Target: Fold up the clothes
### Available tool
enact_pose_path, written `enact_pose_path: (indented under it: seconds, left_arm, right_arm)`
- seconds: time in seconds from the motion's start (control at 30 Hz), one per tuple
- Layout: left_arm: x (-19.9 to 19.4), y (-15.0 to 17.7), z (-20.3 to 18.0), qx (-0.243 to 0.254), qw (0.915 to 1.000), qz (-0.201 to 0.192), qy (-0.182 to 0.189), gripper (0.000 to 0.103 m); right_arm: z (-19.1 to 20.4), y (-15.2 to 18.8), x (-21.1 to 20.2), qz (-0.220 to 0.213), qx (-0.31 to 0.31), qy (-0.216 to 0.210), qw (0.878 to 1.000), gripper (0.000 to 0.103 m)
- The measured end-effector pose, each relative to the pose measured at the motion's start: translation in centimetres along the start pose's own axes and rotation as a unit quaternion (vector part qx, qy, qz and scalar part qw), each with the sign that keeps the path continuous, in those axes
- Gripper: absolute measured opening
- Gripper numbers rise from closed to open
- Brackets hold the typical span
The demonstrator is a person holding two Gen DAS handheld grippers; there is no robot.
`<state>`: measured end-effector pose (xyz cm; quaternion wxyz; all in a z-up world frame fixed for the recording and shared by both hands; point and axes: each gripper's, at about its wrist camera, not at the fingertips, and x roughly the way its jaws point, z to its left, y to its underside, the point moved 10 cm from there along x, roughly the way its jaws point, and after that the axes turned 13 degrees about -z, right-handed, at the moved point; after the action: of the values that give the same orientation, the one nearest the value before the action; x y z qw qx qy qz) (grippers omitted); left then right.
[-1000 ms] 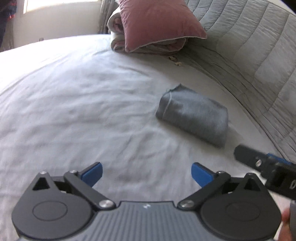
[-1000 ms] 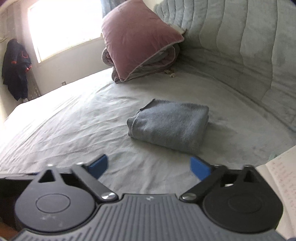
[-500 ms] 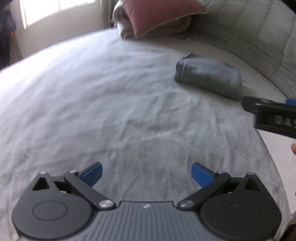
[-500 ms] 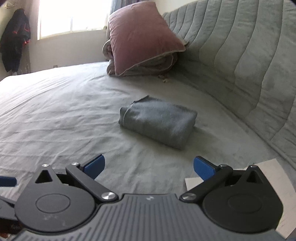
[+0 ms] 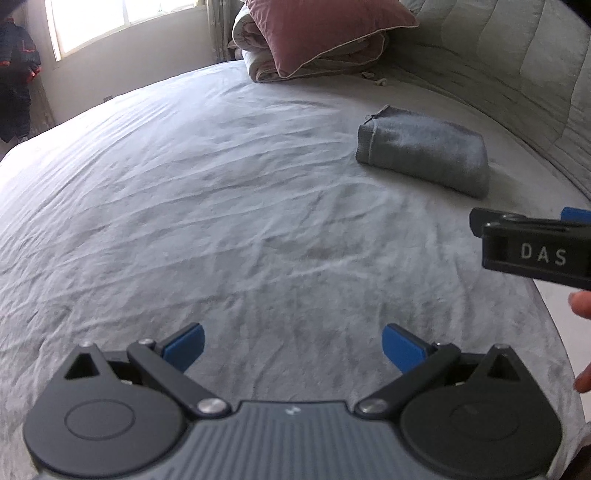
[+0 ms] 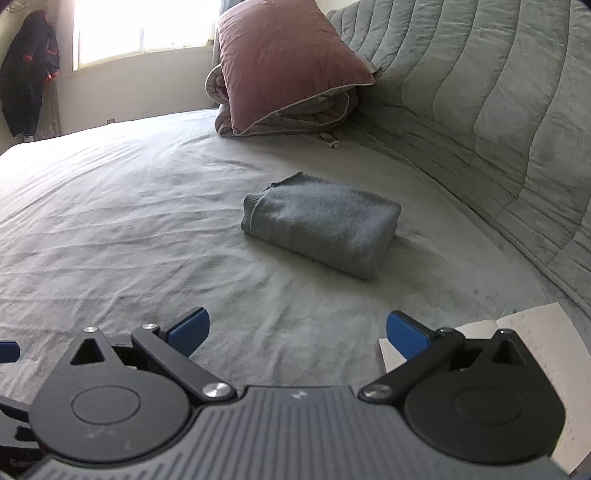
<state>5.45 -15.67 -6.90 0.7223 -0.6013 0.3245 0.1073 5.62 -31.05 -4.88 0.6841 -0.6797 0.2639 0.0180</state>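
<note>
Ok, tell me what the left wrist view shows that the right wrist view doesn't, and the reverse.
Only the left wrist view shows the right tool from the side, marked DAS, with fingertips of a hand behind it.

Only the right wrist view shows the open notebook at the bed's near right edge.

Both show the folded grey garment lying on the bed sheet, the pink pillow, the window, and an open, empty tool.

My left hand-held gripper has pulled back: the folded grey knitted garment now sits farther off, upper right. My right hand-held gripper also retreated and dropped lower; an open white paper notebook shows more beside it.
</note>
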Motion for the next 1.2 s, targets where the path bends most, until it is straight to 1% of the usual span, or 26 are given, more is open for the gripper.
enact_pose_path:
  seconds: [0.17, 0.53, 0.93, 1.07, 1.2]
  left_arm:
    - [-0.13, -0.06, -0.10, 0.005, 1.0000, 0.000, 0.002, 0.103]
    - [-0.24, -0.05, -0.30, 0.009, 1.0000, -0.001, 0.000, 0.103]
    - [-0.15, 0.17, -0.78, 0.008, 0.9999, 0.001, 0.008, 0.103]
    - [-0.21, 0.10, -0.88, 0.002, 0.9999, -0.002, 0.016, 0.103]
    - [-0.29, 0.01, -0.85, 0.001, 0.9999, -0.005, 0.014, 0.103]
  right_arm:
    - [-0.16, 0.13, -0.09, 0.006, 0.015, 0.000, 1.000, 0.103]
    - [0.01, 0.43, -0.04, 0.014, 0.013, -0.003, 1.000, 0.103]
    - [-0.30, 0.39, 0.08, 0.014, 0.014, 0.002, 1.000, 0.103]
    - [-0.36, 0.41, 0.16, 0.016, 0.014, 0.002, 1.000, 0.103]
    - [-0.34, 0.38, 0.19, 0.016, 0.013, 0.002, 1.000, 0.103]
